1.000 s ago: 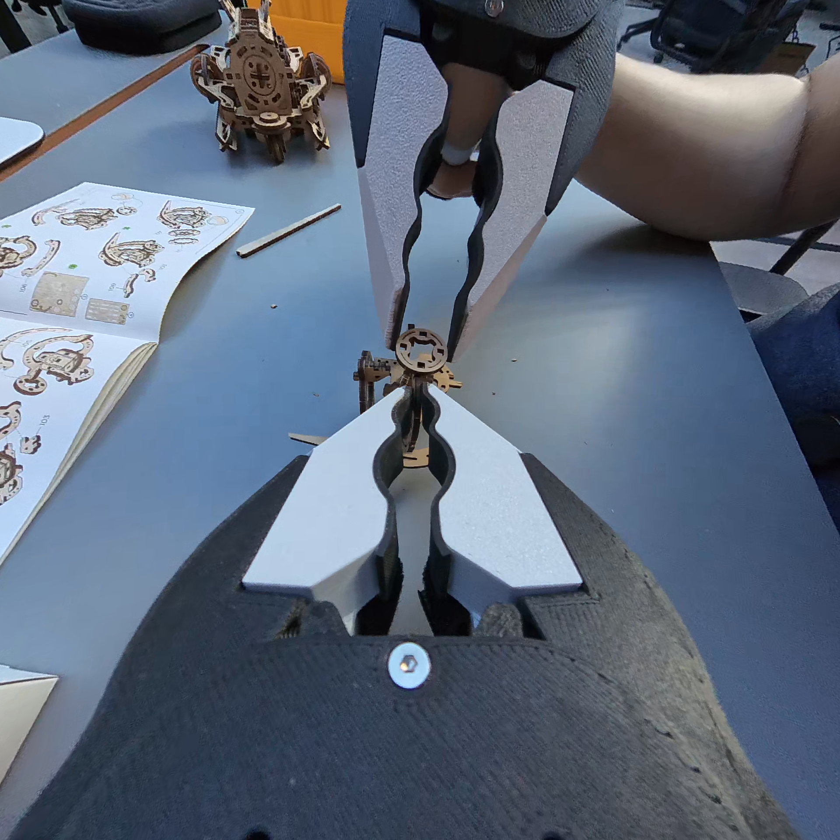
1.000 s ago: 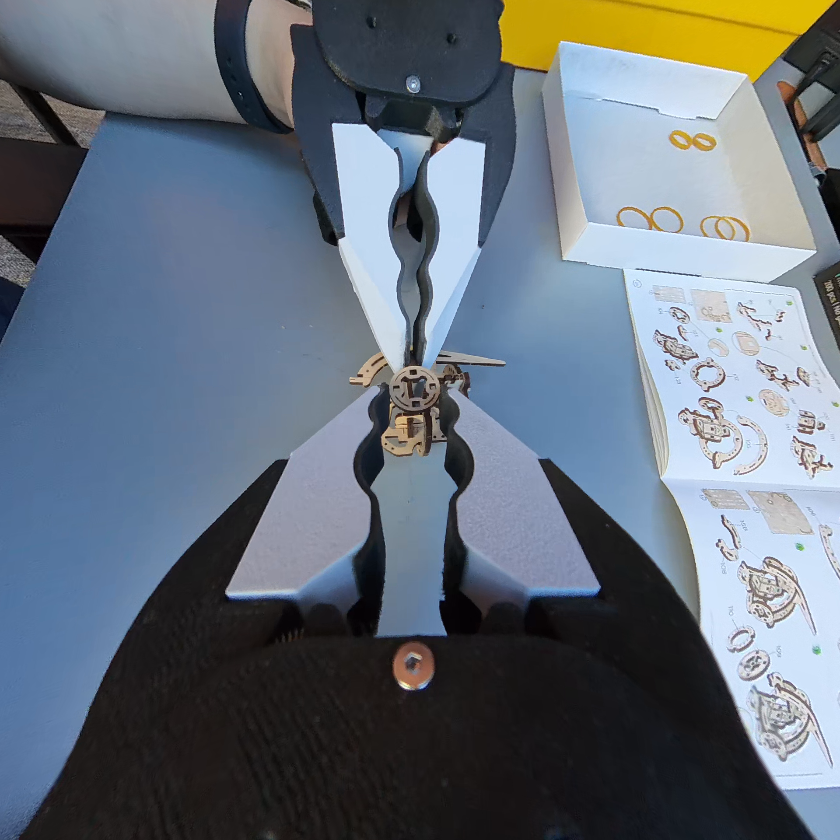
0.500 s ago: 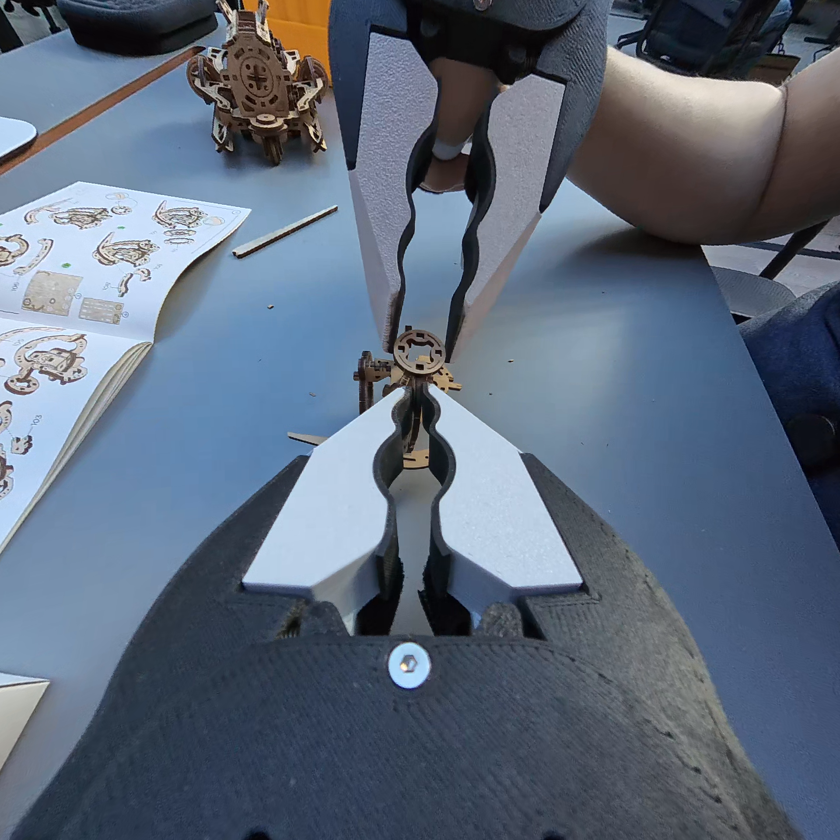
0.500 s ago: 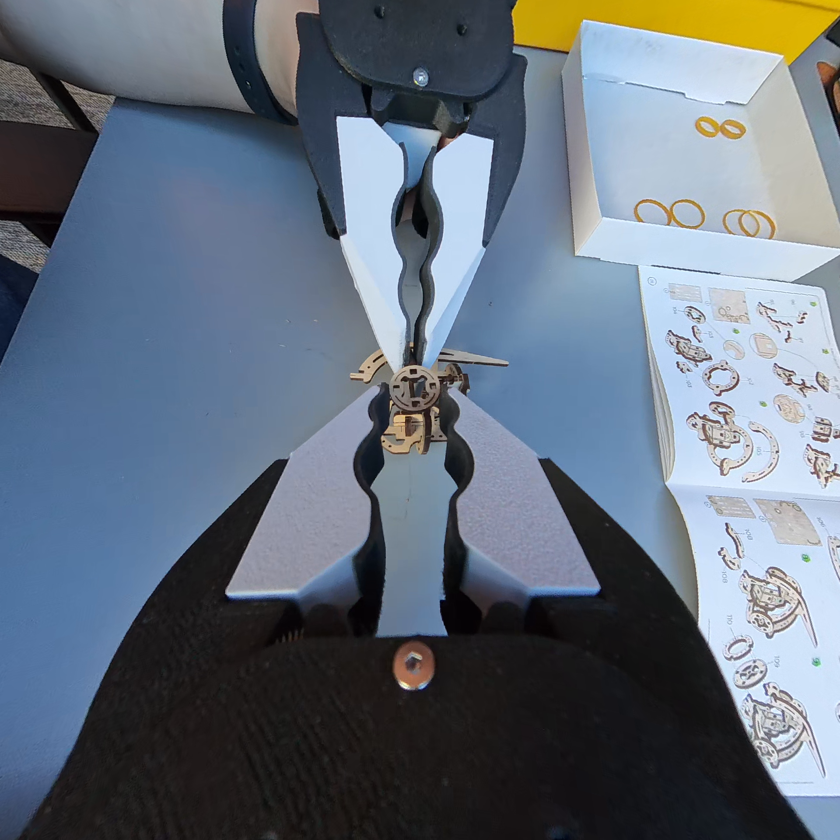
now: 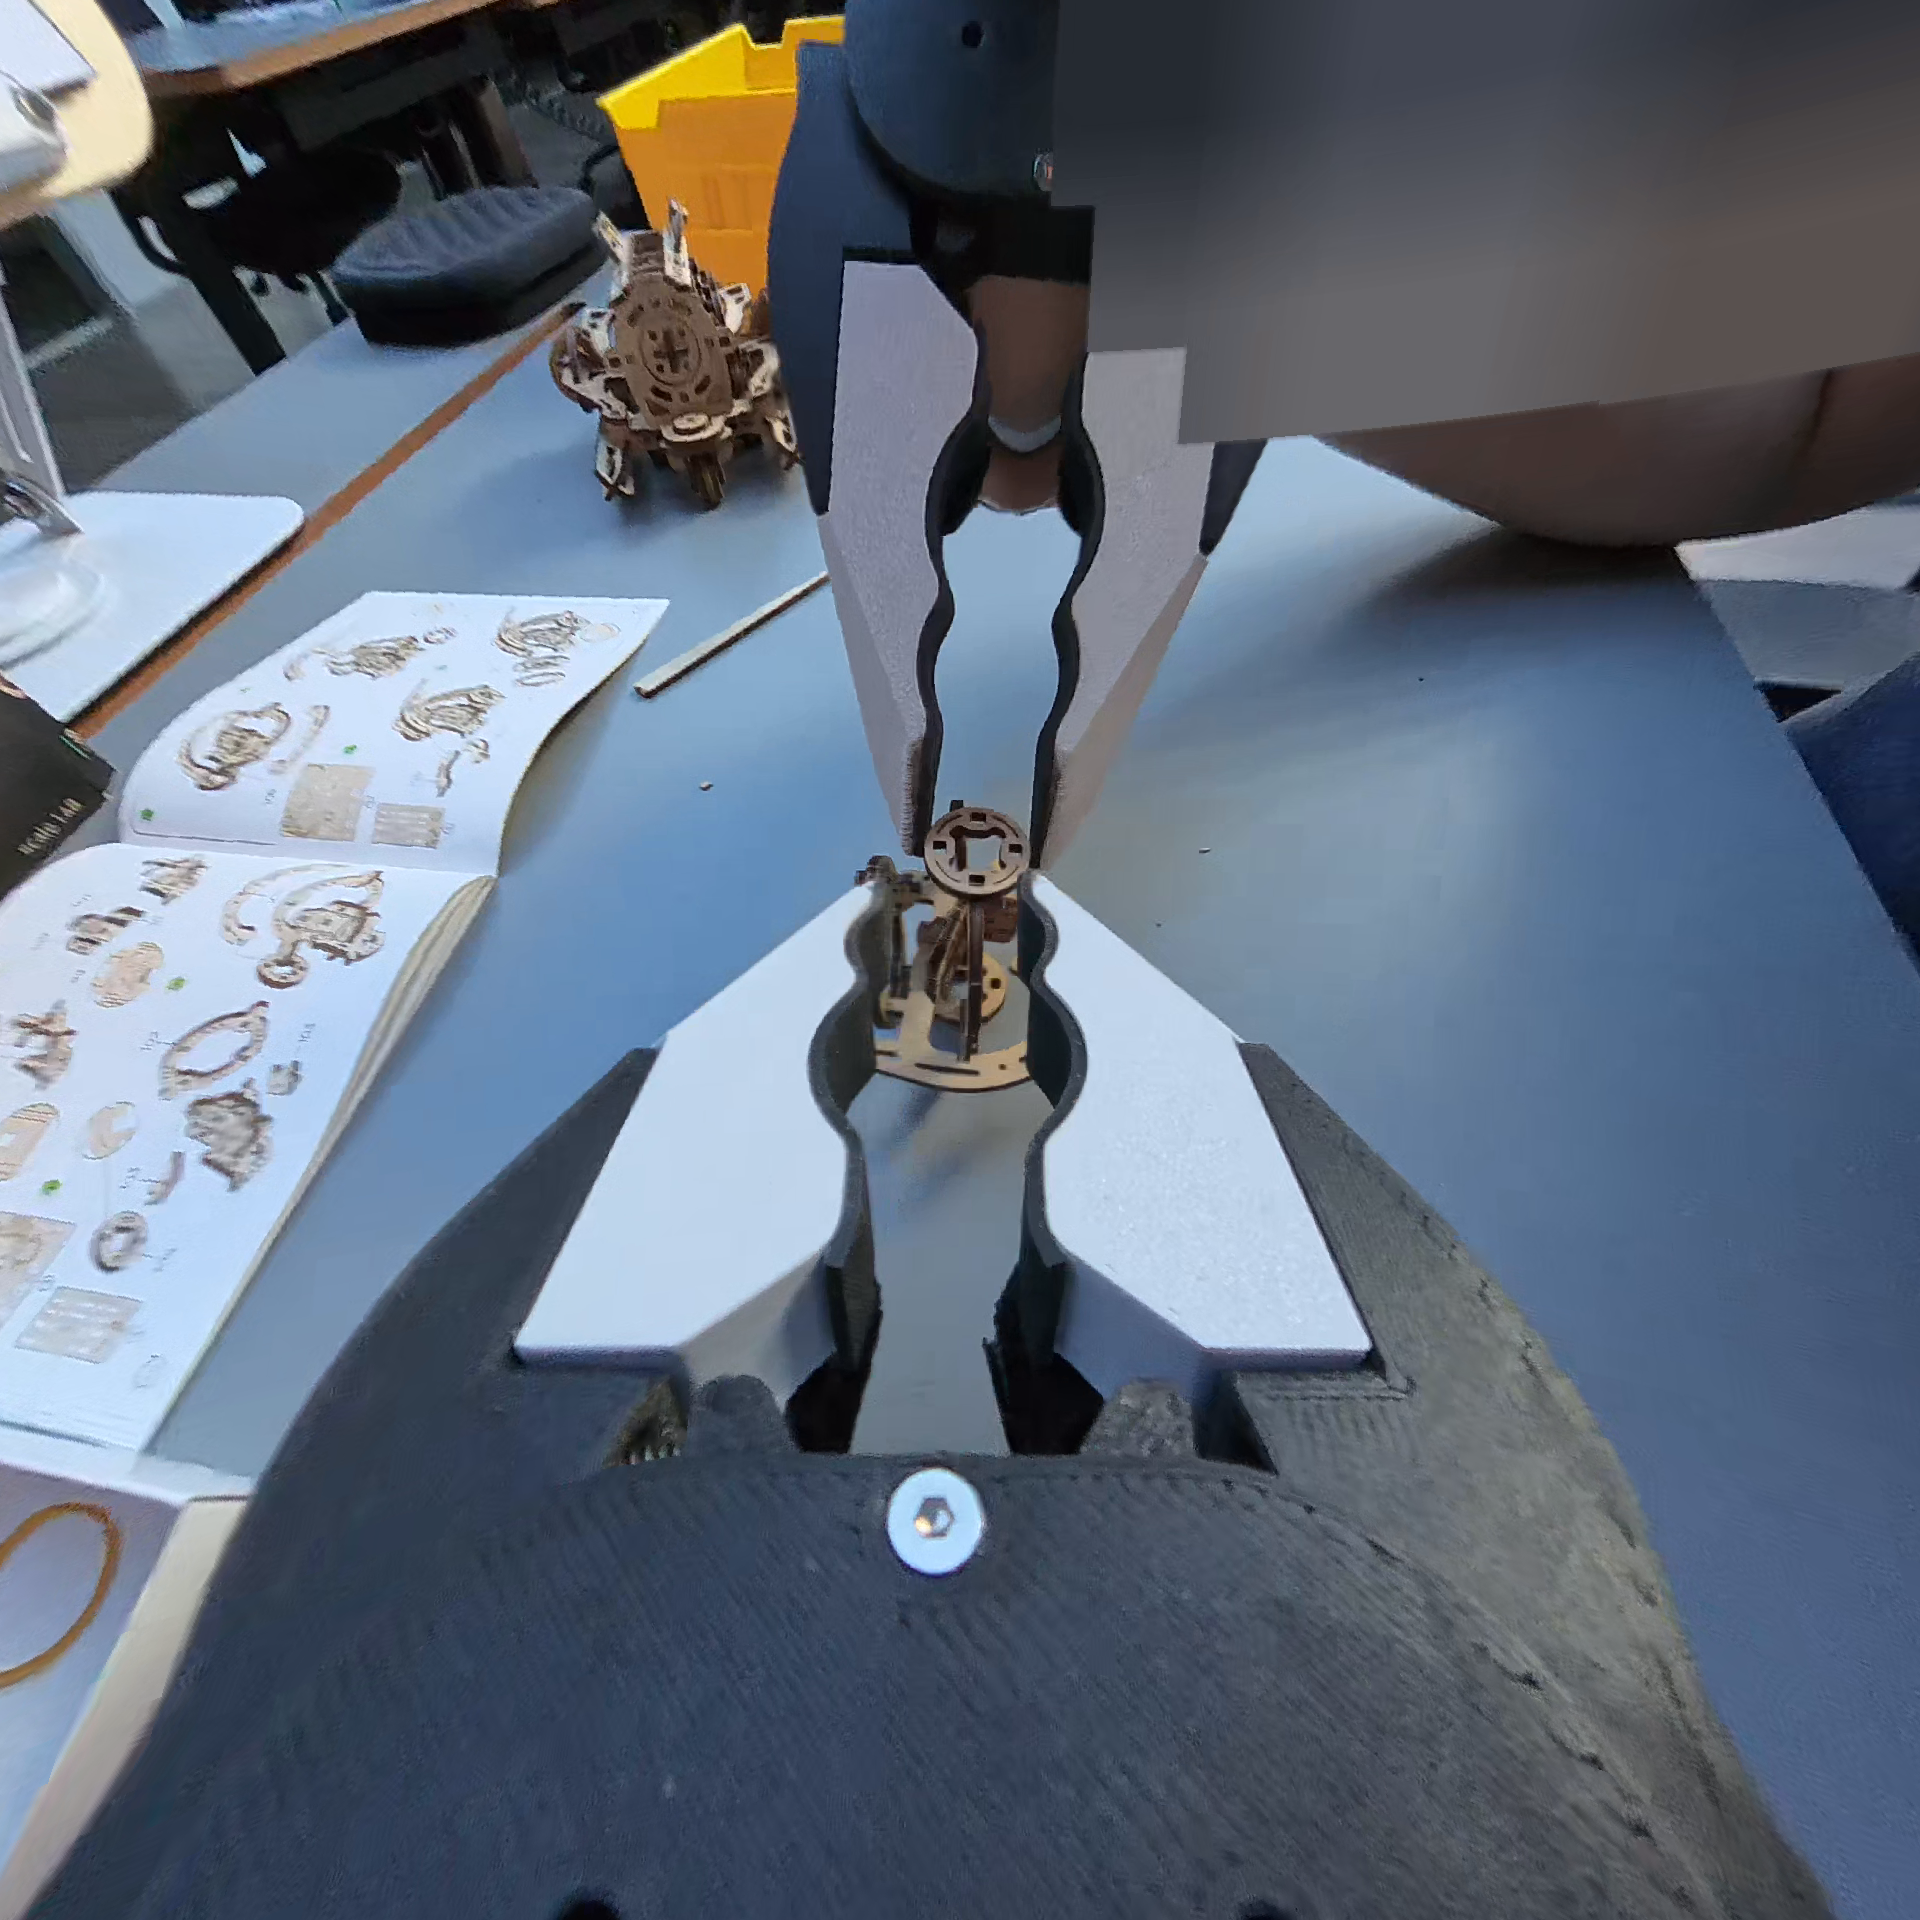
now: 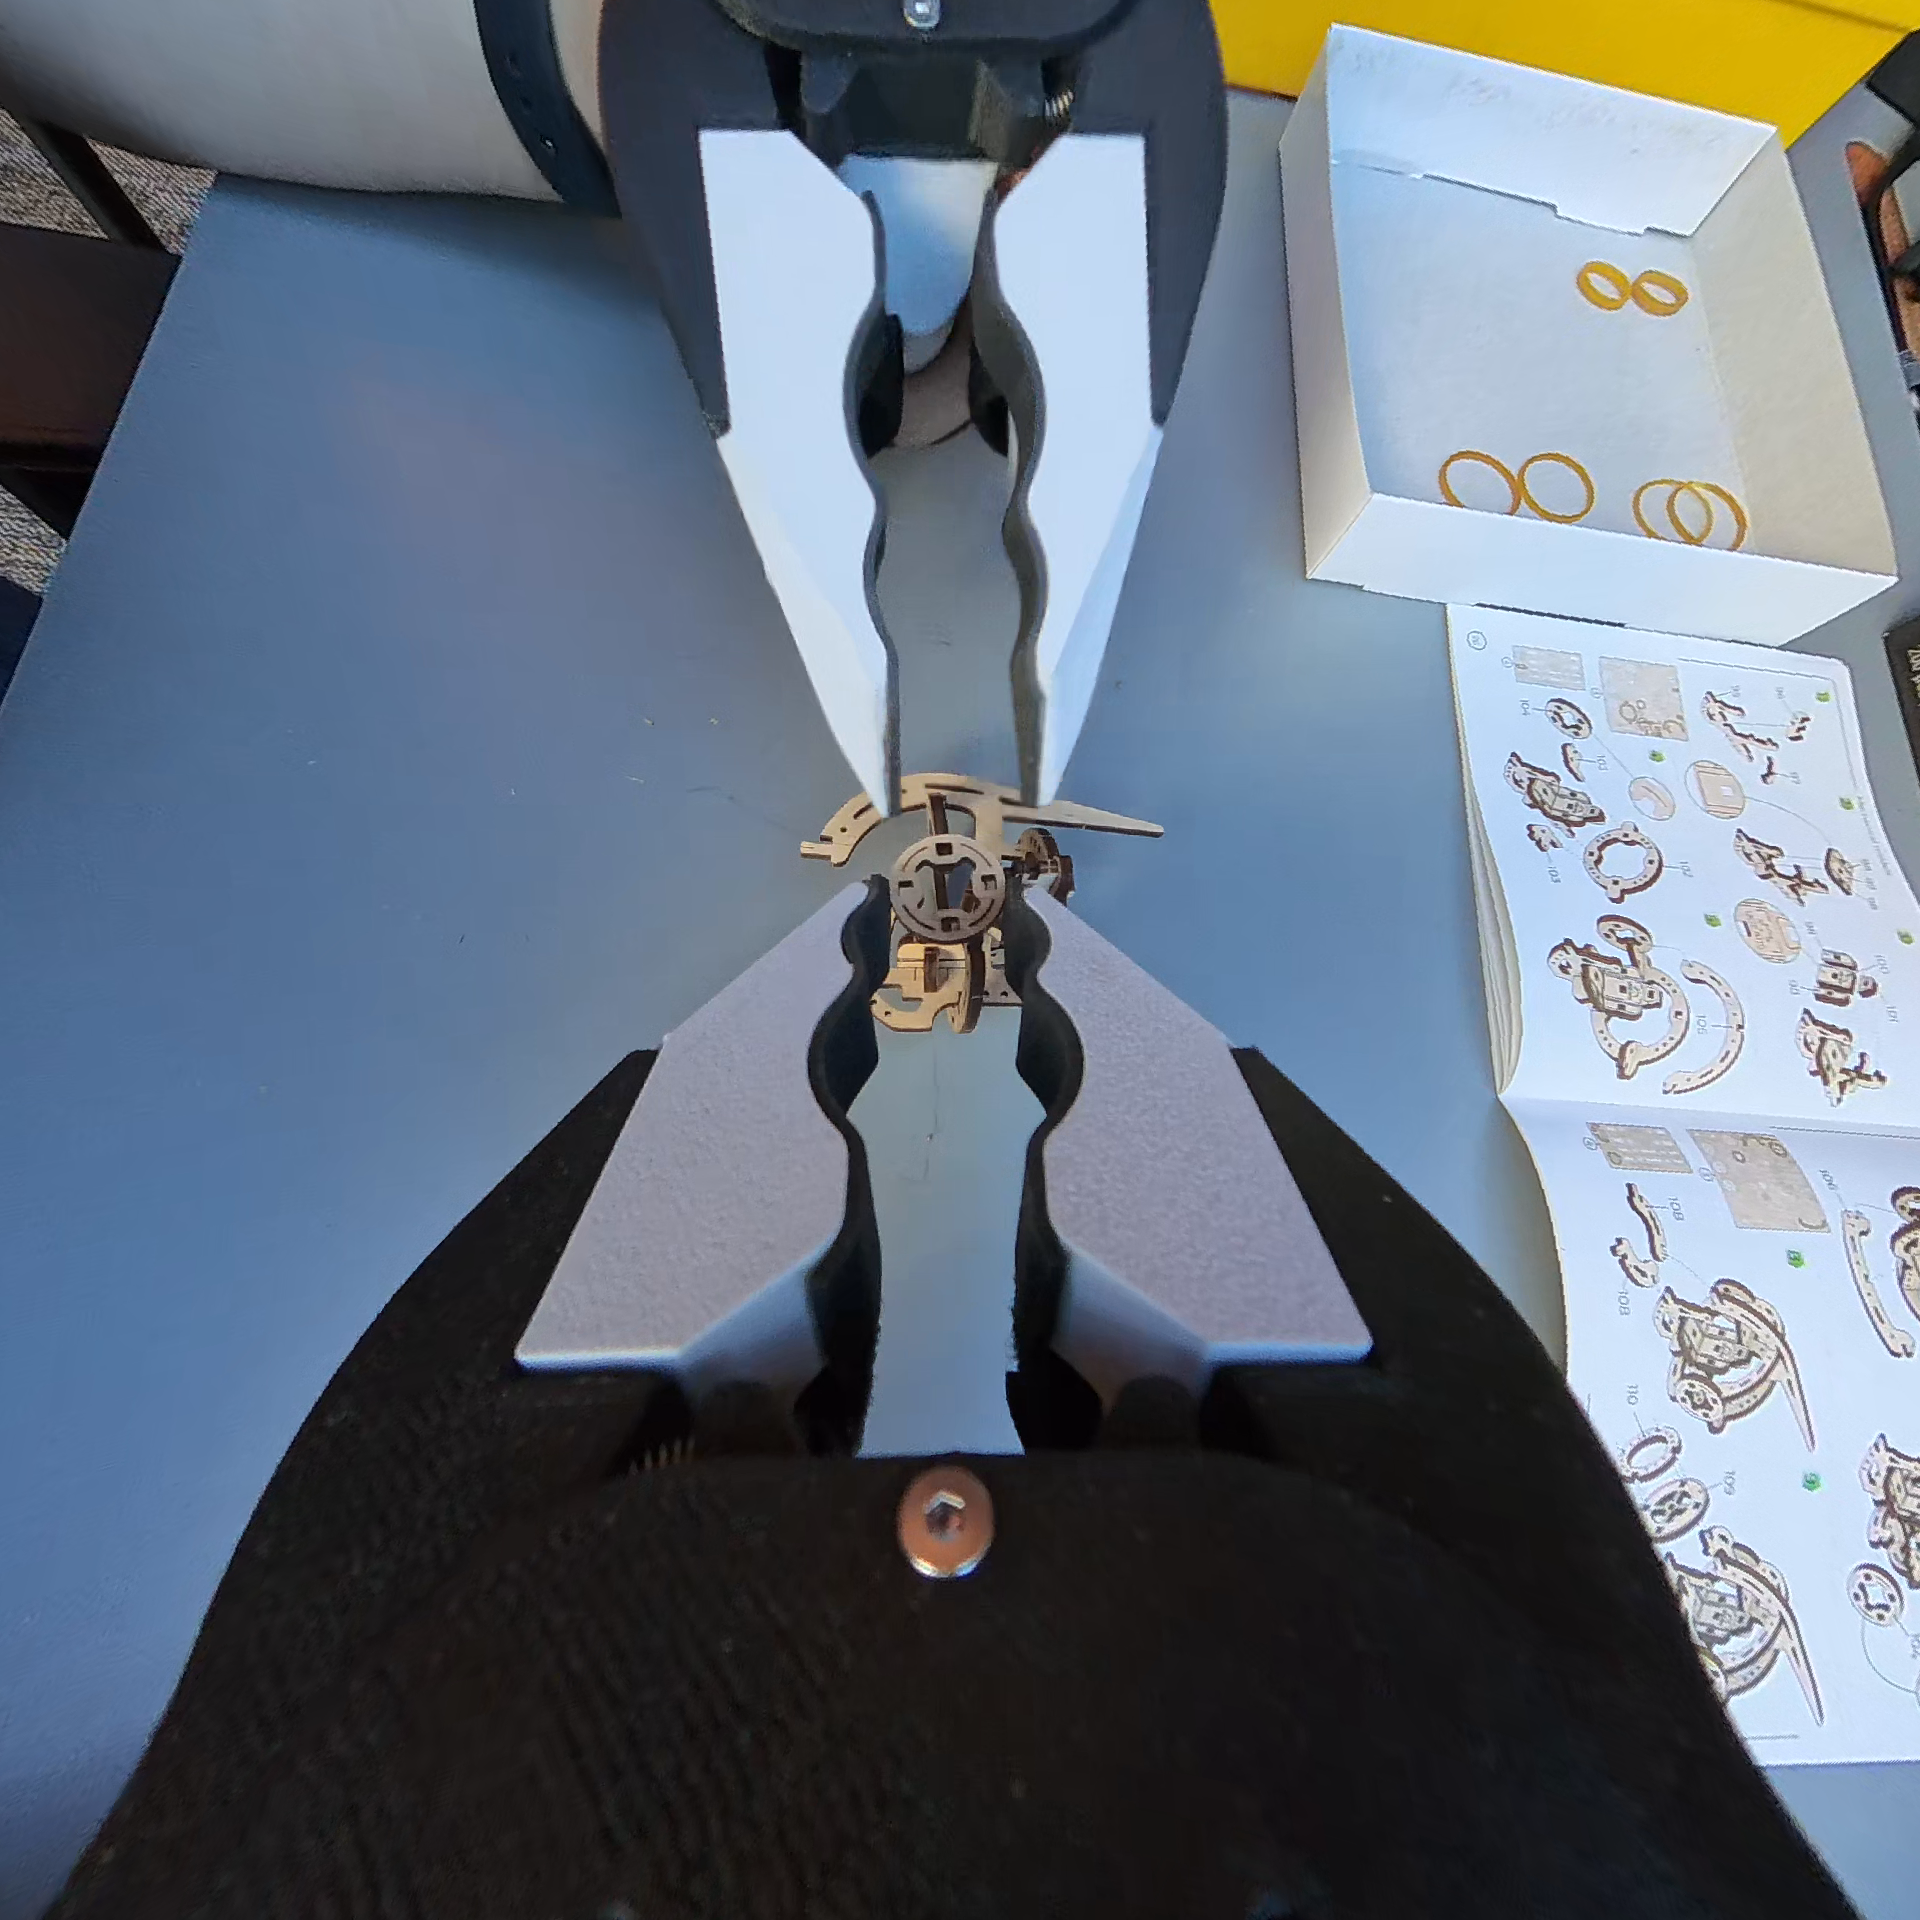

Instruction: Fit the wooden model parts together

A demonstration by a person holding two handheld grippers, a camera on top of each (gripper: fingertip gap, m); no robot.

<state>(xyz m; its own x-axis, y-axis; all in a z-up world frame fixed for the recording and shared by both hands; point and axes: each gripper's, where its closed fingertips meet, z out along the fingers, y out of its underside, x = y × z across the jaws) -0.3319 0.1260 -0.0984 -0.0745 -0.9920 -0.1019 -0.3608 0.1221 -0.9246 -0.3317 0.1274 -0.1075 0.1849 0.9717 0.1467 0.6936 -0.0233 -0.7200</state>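
Note:
A small wooden assembly point(image 5: 940, 987) with a curved base piece stands on the grey table point(image 5: 1403, 831) between my two grippers. My left gripper point(image 5: 945, 904) is open, its fingers on either side of the assembly without pressing it. My right gripper point(image 5: 980, 831) comes from the far side and is shut on a round slotted wooden disc point(image 5: 977, 852) at the top of the assembly. In the right wrist view the right gripper point(image 6: 948, 899) holds the disc point(image 6: 948, 883) by its edges, and the left gripper point(image 6: 956, 800) is open over the curved piece point(image 6: 914, 821).
An open instruction booklet point(image 5: 260, 883) lies to the left, also in the right wrist view point(image 6: 1683, 1039). A finished wooden model point(image 5: 665, 374) and a thin wooden stick point(image 5: 727, 639) lie farther back. A white box point(image 6: 1403, 312) holds yellow rubber bands. A forearm point(image 5: 1662, 457) rests on the table. The tips of both grippers are at nearly the same place. From either gripper's tips it is about 20 cm to the thin wooden stick point(image 5: 727, 639).
My left gripper has opened and let go of the assembly, and it has pulled back and up a little. The right gripper stays shut on the disc.

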